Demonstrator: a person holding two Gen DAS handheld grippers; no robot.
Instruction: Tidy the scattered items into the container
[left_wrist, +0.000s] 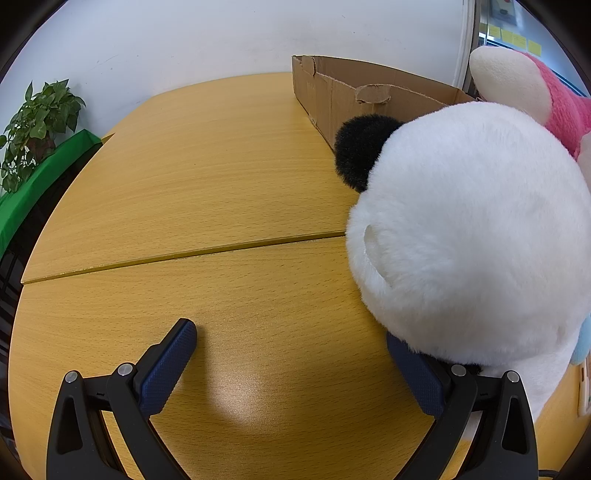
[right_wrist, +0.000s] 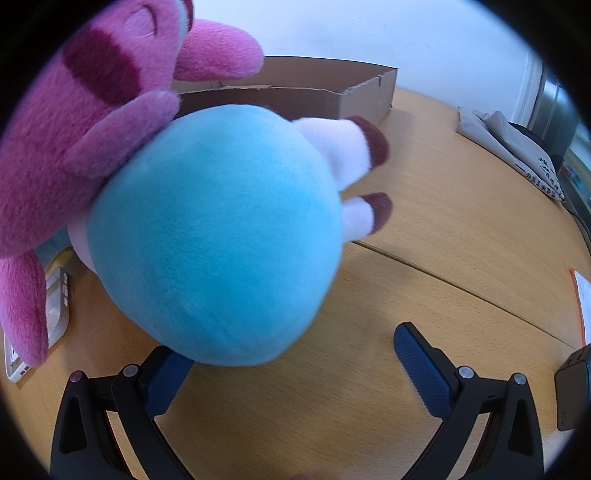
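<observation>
A white plush panda (left_wrist: 469, 229) with a black ear sits on the wooden table (left_wrist: 207, 177), right of my left gripper (left_wrist: 291, 354). That gripper is open; its right finger lies under the panda's edge. A pink plush (left_wrist: 554, 103) leans behind the panda, by the cardboard box (left_wrist: 354, 96). In the right wrist view a blue and white plush (right_wrist: 214, 236) lies against the pink plush (right_wrist: 55, 155), in front of the box (right_wrist: 332, 99). My right gripper (right_wrist: 291, 354) is open; its left finger is under the blue plush.
A potted plant (left_wrist: 37, 125) and green cloth stand at the far left. A white device (right_wrist: 55, 306) lies under the pink plush. A folded cloth bag (right_wrist: 517, 151), an orange-edged paper (right_wrist: 581, 302) and a black box (right_wrist: 572, 391) are at the right.
</observation>
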